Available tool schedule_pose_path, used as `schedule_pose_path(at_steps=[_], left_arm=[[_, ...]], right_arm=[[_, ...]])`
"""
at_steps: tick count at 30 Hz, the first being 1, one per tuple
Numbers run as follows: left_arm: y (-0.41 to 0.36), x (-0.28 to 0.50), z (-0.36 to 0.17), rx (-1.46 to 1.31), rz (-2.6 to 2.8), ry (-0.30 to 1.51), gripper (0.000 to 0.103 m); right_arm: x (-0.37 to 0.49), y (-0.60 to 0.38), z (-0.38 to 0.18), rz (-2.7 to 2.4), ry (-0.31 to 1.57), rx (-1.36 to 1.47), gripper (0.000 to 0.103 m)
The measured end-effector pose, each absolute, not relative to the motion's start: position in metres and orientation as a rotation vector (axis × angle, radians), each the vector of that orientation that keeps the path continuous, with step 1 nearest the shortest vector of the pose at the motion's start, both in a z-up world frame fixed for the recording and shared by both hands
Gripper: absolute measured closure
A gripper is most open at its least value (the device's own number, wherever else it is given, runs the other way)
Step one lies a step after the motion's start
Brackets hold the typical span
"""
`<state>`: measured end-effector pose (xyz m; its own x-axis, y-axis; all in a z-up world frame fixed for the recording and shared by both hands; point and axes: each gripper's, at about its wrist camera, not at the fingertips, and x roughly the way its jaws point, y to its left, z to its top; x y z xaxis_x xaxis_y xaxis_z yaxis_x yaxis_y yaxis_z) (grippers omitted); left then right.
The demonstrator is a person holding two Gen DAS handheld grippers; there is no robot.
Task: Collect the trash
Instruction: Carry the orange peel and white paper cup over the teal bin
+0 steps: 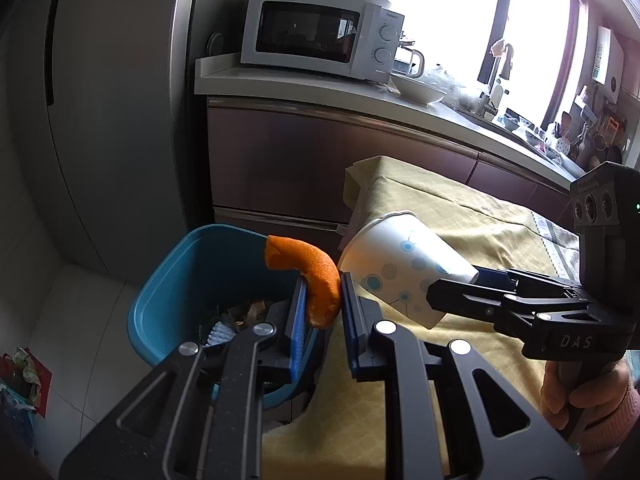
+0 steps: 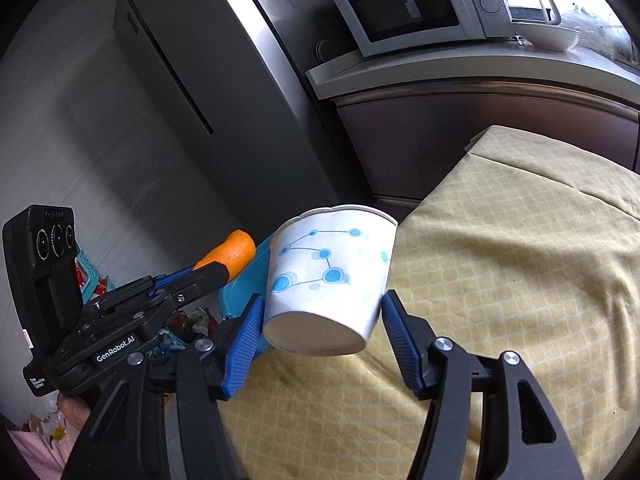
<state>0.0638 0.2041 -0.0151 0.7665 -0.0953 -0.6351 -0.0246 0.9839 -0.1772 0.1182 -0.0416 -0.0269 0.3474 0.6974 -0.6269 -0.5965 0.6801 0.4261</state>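
Left gripper (image 1: 322, 308) clamps a curved piece of orange peel (image 1: 310, 274) between its blue pads, peel jutting up past the fingertips. Round blue plastic bin (image 1: 180, 280) sits directly below and ahead of this gripper (scraps visible inside, not identifiable). Right gripper (image 2: 322, 320) grasps a white paper cup with blue dot pattern (image 2: 328, 276) near its base, cup tipped with its mouth pointing away, held above the edge of the yellow patterned tablecloth (image 2: 500, 280). Cup hangs just right of the peel, close to the bin's rim.
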Motion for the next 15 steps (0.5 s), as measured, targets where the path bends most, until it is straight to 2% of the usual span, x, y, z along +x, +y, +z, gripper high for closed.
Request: schedule_pose_path(at_steps=[15], left_arm=[[0.222,0.073,-0.025,-0.209,0.002,0.717,0.086]], right_arm=[[0.127,-0.009,-0.027,0.868,0.903,0.061,0.045]])
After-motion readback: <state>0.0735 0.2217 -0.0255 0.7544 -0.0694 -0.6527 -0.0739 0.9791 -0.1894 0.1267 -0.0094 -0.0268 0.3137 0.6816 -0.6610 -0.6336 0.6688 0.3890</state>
